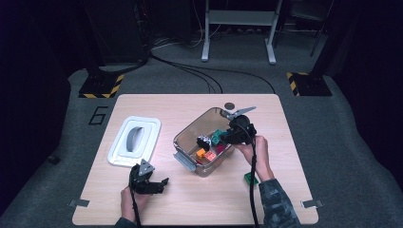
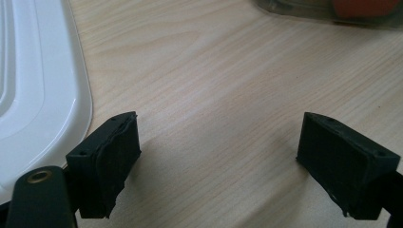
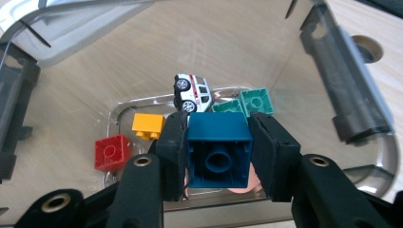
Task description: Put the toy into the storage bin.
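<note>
The wooden table carries a clear plastic box near its centre, with a white lid at the box's nine o'clock; in the left gripper view the lid is cut off by the frame edge. A green brick at the box's five o'clock is partly hidden behind the person's forearm. The right gripper hangs over the box, clamped on a dark blue brick, square, hollow underside showing a round tube. The left gripper rests at seven o'clock, jaws wide apart over bare wood.
</note>
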Action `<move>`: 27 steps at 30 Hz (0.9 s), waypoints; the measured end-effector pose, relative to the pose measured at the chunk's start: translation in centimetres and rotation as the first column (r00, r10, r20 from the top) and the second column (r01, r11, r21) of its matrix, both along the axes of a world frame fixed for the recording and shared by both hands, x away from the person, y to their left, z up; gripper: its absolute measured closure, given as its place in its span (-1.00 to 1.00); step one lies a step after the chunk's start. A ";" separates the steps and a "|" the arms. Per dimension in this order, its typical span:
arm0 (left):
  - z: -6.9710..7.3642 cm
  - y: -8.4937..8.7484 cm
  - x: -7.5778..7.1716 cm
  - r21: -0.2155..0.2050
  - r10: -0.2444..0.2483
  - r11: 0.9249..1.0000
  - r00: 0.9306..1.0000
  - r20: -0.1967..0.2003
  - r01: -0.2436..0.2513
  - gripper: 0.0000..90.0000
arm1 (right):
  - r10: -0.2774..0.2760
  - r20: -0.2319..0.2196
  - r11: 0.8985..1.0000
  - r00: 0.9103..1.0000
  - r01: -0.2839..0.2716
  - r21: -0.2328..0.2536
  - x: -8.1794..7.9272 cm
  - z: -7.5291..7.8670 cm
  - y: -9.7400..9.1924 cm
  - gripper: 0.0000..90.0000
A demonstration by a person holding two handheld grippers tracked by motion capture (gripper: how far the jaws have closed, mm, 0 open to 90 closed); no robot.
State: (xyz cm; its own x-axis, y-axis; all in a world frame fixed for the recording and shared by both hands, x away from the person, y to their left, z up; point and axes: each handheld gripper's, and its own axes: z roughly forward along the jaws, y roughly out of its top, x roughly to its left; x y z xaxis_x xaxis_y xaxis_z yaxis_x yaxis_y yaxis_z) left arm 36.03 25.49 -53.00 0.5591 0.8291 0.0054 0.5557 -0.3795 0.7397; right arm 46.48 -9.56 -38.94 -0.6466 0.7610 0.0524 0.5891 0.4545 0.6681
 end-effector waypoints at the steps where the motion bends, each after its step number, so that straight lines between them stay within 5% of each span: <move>1: 0.0 0.0 0.0 0.000 0.000 1.000 1.000 0.000 0.000 -0.69 | 0.005 -0.011 1.000 1.000 -0.005 -0.004 0.0 -0.2 0.1 0.31; 13: 0.0 0.0 0.0 0.000 0.000 1.000 1.000 0.000 0.000 -0.70 | 0.018 -0.024 1.000 1.000 -0.019 -0.015 -0.5 -0.6 0.1 0.22; 21: 0.0 0.0 0.0 0.000 0.000 1.000 1.000 0.000 0.000 -0.69 | -0.012 0.008 1.000 1.000 0.012 0.010 -1.4 0.3 -1.1 -0.35; 27: 0.0 0.0 0.0 0.000 0.000 1.000 1.000 0.000 0.000 -0.69 | -0.034 0.047 0.999 0.998 0.031 0.045 -3.0 1.5 -2.9 -0.58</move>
State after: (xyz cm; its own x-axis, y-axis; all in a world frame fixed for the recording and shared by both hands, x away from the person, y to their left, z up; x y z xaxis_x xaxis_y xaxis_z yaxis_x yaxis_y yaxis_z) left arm 36.03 25.49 -53.00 0.5590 0.8292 0.0048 0.5560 -0.3791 0.7397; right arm 43.52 -12.42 -37.47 -0.6241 0.7793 0.0562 0.5704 0.4053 0.7144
